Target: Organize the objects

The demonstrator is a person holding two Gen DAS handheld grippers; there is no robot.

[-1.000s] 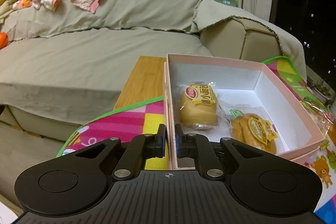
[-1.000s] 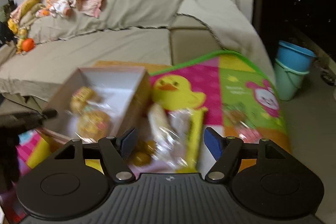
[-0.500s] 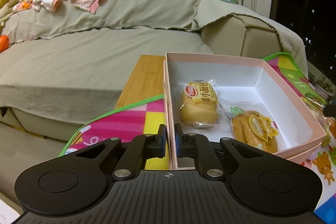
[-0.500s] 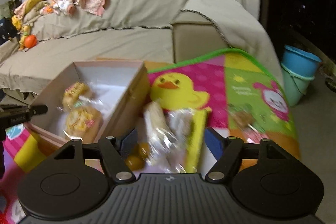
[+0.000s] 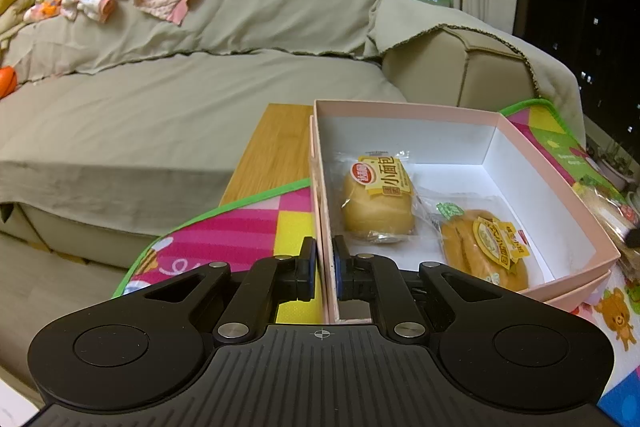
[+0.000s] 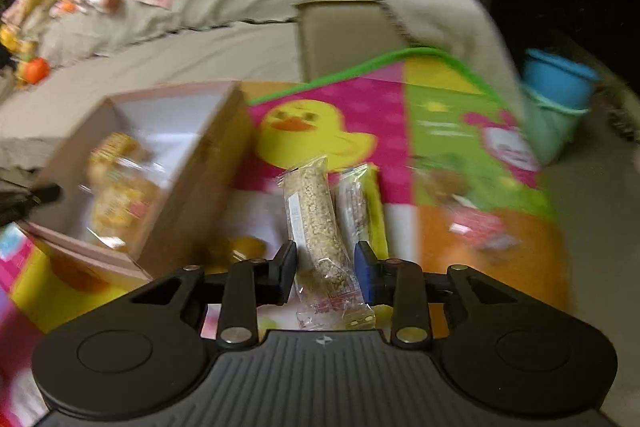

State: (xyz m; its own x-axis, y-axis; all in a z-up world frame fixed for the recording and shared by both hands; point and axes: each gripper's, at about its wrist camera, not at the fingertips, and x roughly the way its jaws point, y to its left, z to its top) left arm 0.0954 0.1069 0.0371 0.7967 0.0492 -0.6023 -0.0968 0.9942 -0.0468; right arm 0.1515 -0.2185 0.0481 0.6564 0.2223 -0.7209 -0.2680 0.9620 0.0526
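- Left gripper (image 5: pixel 323 269): clamped on the near-left wall of the pink box (image 5: pixel 552 163), steadying it. Two wrapped buns (image 5: pixel 378 201) lie inside, just ahead-right of the fingers.
- Right gripper (image 6: pixel 325 271): jaws part-open, straddling the near end of the grain bar (image 6: pixel 316 223); contact not clear through the blur.
- A second wrapped bar (image 6: pixel 356 205) lies touching it, just beside the right finger.
- Advice: centre on the grain bar only, close on its body not the crinkly seal, keep the box pinned.

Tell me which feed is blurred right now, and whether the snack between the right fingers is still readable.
Right wrist view: motion-smeared, pink box and mat edges streaked, yet the grain bar between the fingers stays fairly sharp. Left wrist view: crisp, bread labels legible, only fisheye bending.
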